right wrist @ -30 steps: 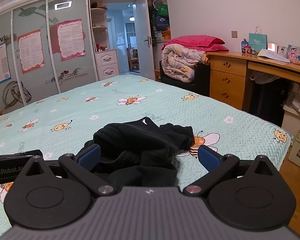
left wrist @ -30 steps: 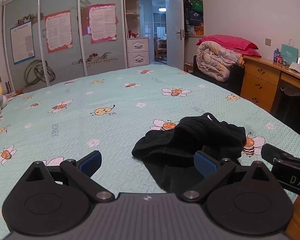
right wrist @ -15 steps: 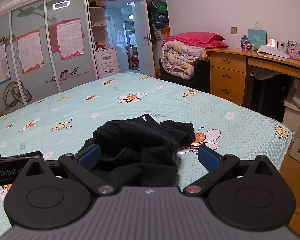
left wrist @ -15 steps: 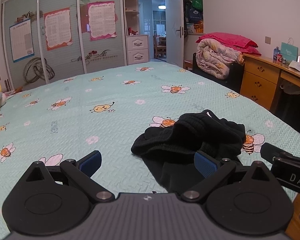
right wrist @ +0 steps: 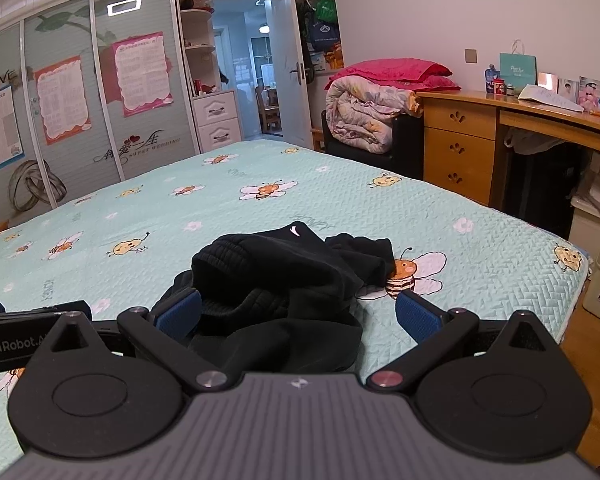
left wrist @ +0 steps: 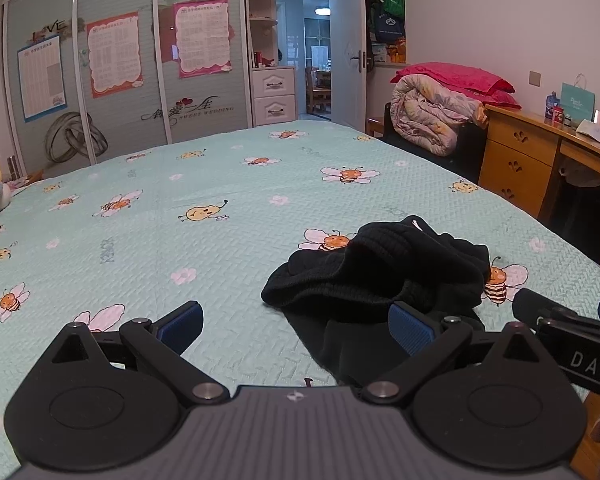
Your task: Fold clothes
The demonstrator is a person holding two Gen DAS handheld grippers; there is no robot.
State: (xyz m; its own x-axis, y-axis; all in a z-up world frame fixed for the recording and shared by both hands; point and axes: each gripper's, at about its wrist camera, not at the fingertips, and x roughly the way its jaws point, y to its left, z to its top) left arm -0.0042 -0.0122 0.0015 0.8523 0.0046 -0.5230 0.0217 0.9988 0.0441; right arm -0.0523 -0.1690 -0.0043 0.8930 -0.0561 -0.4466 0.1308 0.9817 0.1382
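The black garment lies crumpled on the bed near its corner, long axis unreadable. It sits at 12 o'clock from the right gripper, at 1 o'clock from the left gripper; both jaws wide apart, empty. The right looks nearer.

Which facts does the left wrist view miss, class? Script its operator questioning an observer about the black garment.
Operator: Is the right gripper open?
Observer: Yes. The right gripper has its fingers wide apart, with the near folds of the black garment between them.
Operator: Where does my left gripper sit from that side?
Observer: The left gripper sits alongside, left of the garment, over the bed, with GenRobot lettering on its side.
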